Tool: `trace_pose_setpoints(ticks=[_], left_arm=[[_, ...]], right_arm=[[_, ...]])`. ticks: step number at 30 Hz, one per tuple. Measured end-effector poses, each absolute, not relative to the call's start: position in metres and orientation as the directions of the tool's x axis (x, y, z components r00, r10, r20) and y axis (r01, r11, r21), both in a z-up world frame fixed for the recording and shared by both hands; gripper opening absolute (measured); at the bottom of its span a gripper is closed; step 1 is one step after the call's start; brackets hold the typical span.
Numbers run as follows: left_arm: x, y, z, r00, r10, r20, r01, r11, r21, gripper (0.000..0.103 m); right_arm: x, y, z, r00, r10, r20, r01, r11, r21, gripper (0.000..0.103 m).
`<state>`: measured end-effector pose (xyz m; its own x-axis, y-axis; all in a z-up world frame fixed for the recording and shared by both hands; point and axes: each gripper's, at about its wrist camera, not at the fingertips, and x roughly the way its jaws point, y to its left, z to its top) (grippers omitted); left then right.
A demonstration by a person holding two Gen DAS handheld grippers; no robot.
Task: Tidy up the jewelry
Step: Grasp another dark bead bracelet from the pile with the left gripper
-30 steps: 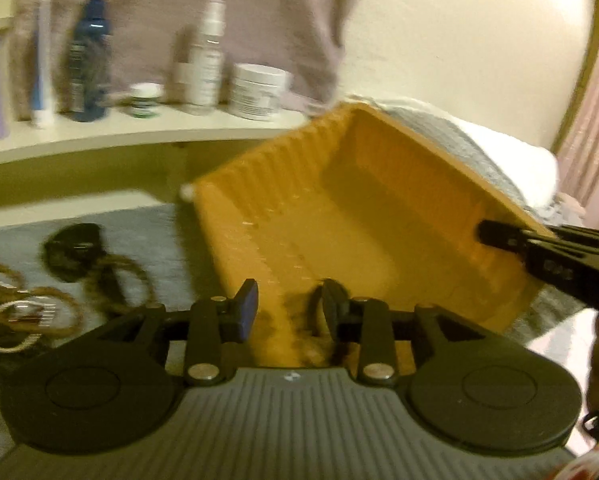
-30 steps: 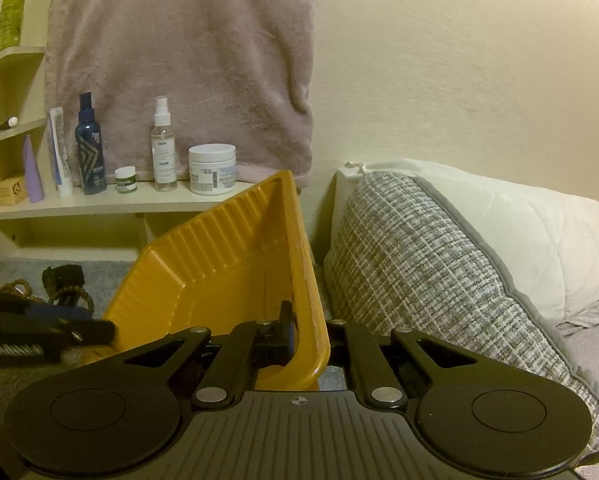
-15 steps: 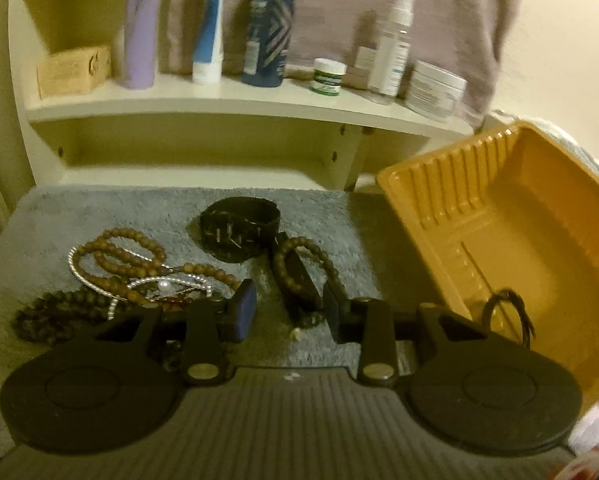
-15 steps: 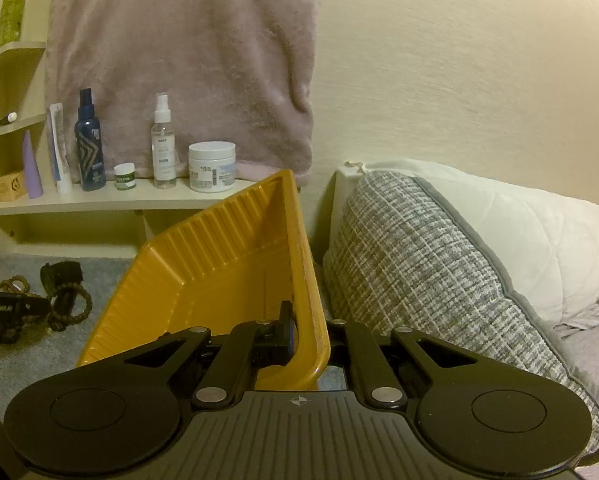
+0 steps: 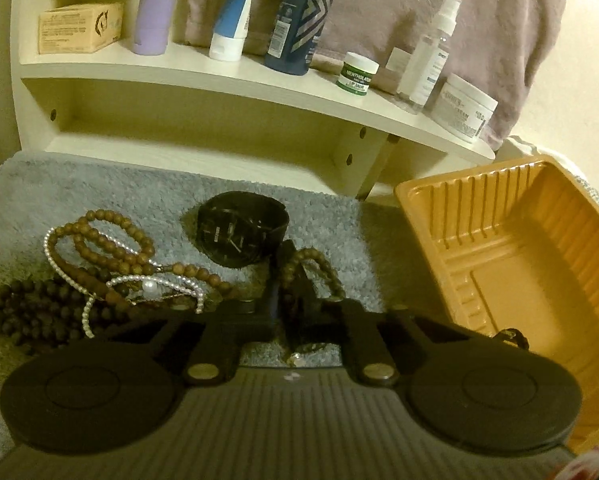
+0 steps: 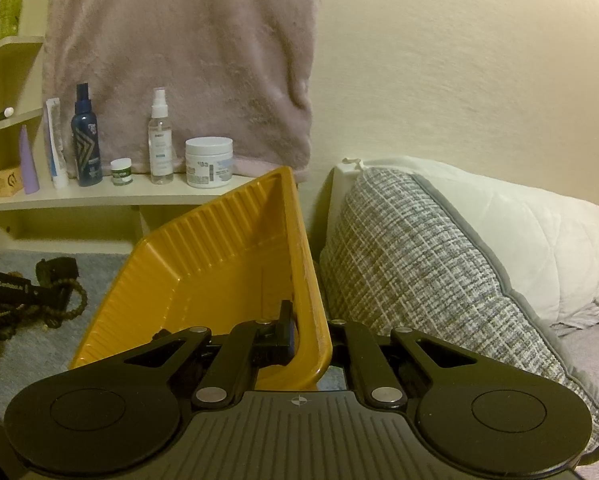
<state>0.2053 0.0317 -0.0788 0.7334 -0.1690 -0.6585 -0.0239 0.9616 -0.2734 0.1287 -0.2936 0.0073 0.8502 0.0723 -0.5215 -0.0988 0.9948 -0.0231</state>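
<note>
Several bead and pearl strands [image 5: 99, 276] lie tangled on a grey mat [image 5: 79, 188], with a black watch [image 5: 241, 232] behind them. My left gripper [image 5: 295, 300] has its jaws closed on a brown bead bracelet [image 5: 311, 268] lying on the mat. The orange tray [image 5: 511, 256] stands to the right, with a thin dark band [image 5: 513, 334] in its near corner. My right gripper [image 6: 311, 340] is shut on the tray's rim [image 6: 307, 280] and holds the tray tilted. The left gripper [image 6: 39, 292] also shows in the right wrist view over the jewelry.
A cream shelf [image 5: 227, 76] behind the mat holds bottles, tubes, jars and a small box. A pink towel [image 6: 179, 52] hangs on the wall. A grey checked pillow [image 6: 411, 264] and a white pillow [image 6: 519, 232] lie right of the tray.
My left gripper has swung from over the tray to the jewelry on the mat, lowered and closed on the brown bead bracelet. The right gripper and tray have stayed still.
</note>
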Motion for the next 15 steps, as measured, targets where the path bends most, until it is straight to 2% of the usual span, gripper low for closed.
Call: trace_pose_setpoints(ticks=[15], left_arm=[[0.190, 0.021, -0.045, 0.770, -0.201, -0.606, 0.072, 0.971, -0.230, 0.006]], right_arm=[[0.127, -0.292, 0.008, 0.853, 0.070, -0.518, -0.100, 0.995, -0.029, 0.005]])
